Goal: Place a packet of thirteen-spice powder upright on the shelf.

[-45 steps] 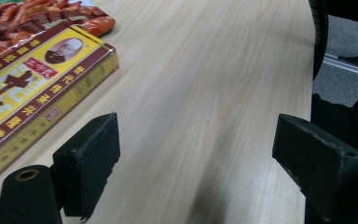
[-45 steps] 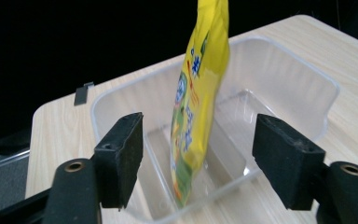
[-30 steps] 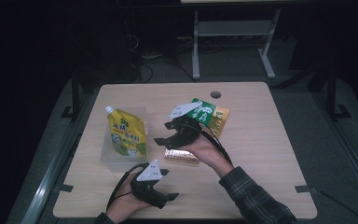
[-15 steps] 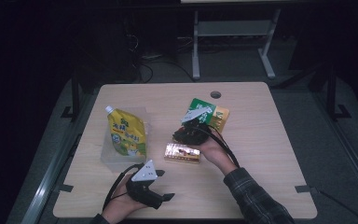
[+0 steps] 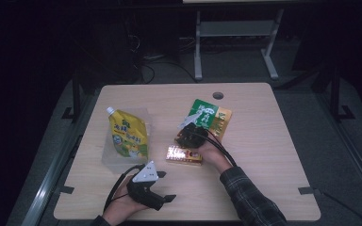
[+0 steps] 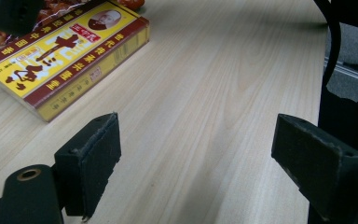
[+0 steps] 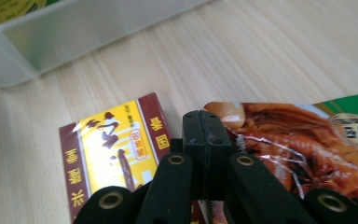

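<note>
Our right hand-held gripper (image 7: 205, 140) has just closed its jaws, seemingly pinching the near edge of the green snack pouch (image 7: 307, 140) mid-desk (image 5: 273, 188). The yellow box (image 7: 116, 154) lies just beside it. Our left hand-held gripper (image 6: 196, 163) rests open near the front edge.

Dark room w/ grey floor (image 5: 311, 122), metal stand (image 5: 235, 37) behind wooden table (image 5: 264, 155).

Yellow spouted pouch (image 5: 127, 136) in clear tray (image 5: 107, 157)

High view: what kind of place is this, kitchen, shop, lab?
Most likely a lab or recording room, not a kitchen: a bare wooden table with a cable hole, dark surroundings with loose floor cables, and a metal stand behind.
</note>
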Motion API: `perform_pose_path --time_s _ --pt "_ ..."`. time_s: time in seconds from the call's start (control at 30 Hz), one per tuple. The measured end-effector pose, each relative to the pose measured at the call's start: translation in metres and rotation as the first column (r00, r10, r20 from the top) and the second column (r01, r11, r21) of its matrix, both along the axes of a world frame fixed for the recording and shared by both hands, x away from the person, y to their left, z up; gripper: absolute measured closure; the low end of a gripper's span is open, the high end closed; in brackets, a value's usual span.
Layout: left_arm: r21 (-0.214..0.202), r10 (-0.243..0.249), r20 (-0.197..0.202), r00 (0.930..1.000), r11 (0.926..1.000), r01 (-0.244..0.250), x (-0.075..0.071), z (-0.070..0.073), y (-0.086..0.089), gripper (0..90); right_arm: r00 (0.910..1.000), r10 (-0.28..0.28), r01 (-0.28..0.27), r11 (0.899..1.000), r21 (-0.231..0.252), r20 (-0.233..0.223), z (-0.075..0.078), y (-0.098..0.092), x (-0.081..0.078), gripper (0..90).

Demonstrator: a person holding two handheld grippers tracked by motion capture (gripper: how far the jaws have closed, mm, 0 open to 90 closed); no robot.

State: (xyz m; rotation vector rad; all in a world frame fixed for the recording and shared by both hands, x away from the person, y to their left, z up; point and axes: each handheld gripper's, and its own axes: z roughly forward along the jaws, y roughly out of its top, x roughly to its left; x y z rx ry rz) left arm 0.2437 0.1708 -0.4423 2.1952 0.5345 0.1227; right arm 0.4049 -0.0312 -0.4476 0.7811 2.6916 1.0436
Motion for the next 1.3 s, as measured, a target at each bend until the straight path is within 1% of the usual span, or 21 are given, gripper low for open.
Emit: perform_pose_path --time_s 0.07,0.13,0.17,0.27,0.3,0.33,0.4,0.43,0.47,0.53,0.67,0.8,0.87,0.9,0.93,1.0,1.07,1.1,1.13,1.23,1.3 --pt "-0.002 0.001 0.001 1.0000 1.0000 -0.001 0.000 0.000 0.001 14.8 0.9999 0.015 -0.015 1.000 -0.001 -0.009 -0.001 0.000 -0.001 89.9" --pt "-0.003 0.005 0.002 1.0000 1.0000 -0.005 0.000 0.001 0.001 14.9 0.9994 0.033 -0.033 0.999 -0.007 0.002 -0.003 -0.001 -0.003 89.9" --pt "-0.003 0.008 0.006 0.9999 1.0000 -0.008 0.000 0.002 0.002 14.8 0.9983 0.058 -0.058 0.998 0.008 -0.009 -0.003 -0.001 -0.007 89.9" --pt "-0.004 0.007 0.007 0.9999 1.0000 -0.007 0.000 0.002 0.002 14.8 0.9963 0.085 -0.085 0.996 0.017 -0.013 -0.004 -0.002 -0.012 89.9" --pt "-0.004 0.009 0.010 0.9999 1.0000 -0.009 0.001 0.002 0.003 14.8 0.9948 0.102 -0.101 0.995 0.019 -0.011 -0.004 -0.003 -0.014 89.9" --pt "-0.007 0.015 0.005 0.9999 0.9999 -0.015 0.000 0.003 0.003 14.8 0.9880 0.154 -0.154 0.988 0.028 -0.007 -0.005 -0.004 -0.018 89.9" --pt "-0.011 0.020 0.003 0.9998 0.9997 -0.020 0.001 0.003 0.003 14.8 0.9859 0.166 -0.165 0.986 0.032 -0.021 -0.004 -0.004 -0.020 89.9" --pt "-0.011 0.020 0.004 0.9998 0.9998 -0.020 0.001 0.003 0.003 14.8 0.9803 0.196 -0.196 0.980 0.025 -0.022 -0.004 -0.003 -0.024 89.9" --pt "-0.011 0.018 0.006 0.9998 0.9998 -0.018 0.001 0.003 0.004 14.8 0.9803 0.196 -0.196 0.980 0.025 -0.022 -0.004 -0.003 -0.024 89.9" --pt "-0.006 0.018 0.009 0.9998 0.9998 -0.018 0.001 0.004 0.004 14.8 0.9733 0.229 -0.228 0.973 0.023 -0.019 -0.002 -0.003 -0.031 89.9" --pt "-0.008 0.016 0.016 0.9997 0.9998 -0.016 0.002 0.003 0.004 14.8 0.9699 0.243 -0.242 0.970 0.033 -0.020 -0.001 -0.007 -0.042 89.9" --pt "-0.004 0.019 0.022 0.9996 0.9998 -0.019 0.002 0.003 0.003 14.8 0.9705 0.241 -0.240 0.970 0.049 -0.015 0.001 -0.012 -0.050 89.9" --pt "0.006 0.021 0.026 0.9995 0.9998 -0.021 0.003 0.002 0.003 14.8 0.9737 0.228 -0.227 0.972 0.065 -0.008 0.004 -0.017 -0.055 89.9" --pt "0.009 0.024 0.033 0.9992 0.9997 -0.025 0.003 0.002 0.002 14.8 0.9794 0.202 -0.201 0.977 0.071 -0.009 0.009 -0.025 -0.059 89.8" --pt "0.009 0.024 0.033 0.9992 0.9997 -0.025 0.003 0.002 0.002 14.9 0.9794 0.202 -0.201 0.977 0.071 -0.009 0.009 -0.025 -0.059 89.8" --pt "0.010 0.029 0.035 0.9990 0.9995 -0.029 0.004 0.001 0.001 14.8 0.9862 0.166 -0.165 0.982 0.090 -0.003 0.015 -0.035 -0.062 89.9" --pt "0.009 0.032 0.037 0.9988 0.9994 -0.032 0.005 0.000 0.000 14.8 0.9919 0.127 -0.126 0.984 0.128 -0.003 0.021 -0.047 -0.067 89.9" --pt "0.020 0.036 0.037 0.9987 0.9991 -0.036 0.007 -0.001 -0.001 14.9 0.9950 0.100 -0.099 0.985 0.142 -0.001 0.026 -0.060 -0.071 89.9" --pt "0.020 0.036 0.037 0.9987 0.9991 -0.036 0.007 -0.001 -0.001 14.9 0.9950 0.100 -0.099 0.985 0.142 -0.001 0.026 -0.060 -0.071 89.9" --pt "0.024 0.056 0.044 0.9975 0.9981 -0.057 0.010 -0.004 -0.005 15.4 0.9986 0.052 -0.053 0.987 0.150 0.008 0.029 -0.083 -0.078 89.9" --pt "0.026 0.061 0.042 0.9972 0.9977 -0.062 0.011 -0.005 -0.005 15.8 0.9992 0.041 -0.041 0.986 0.160 0.004 0.029 -0.089 -0.079 89.9"
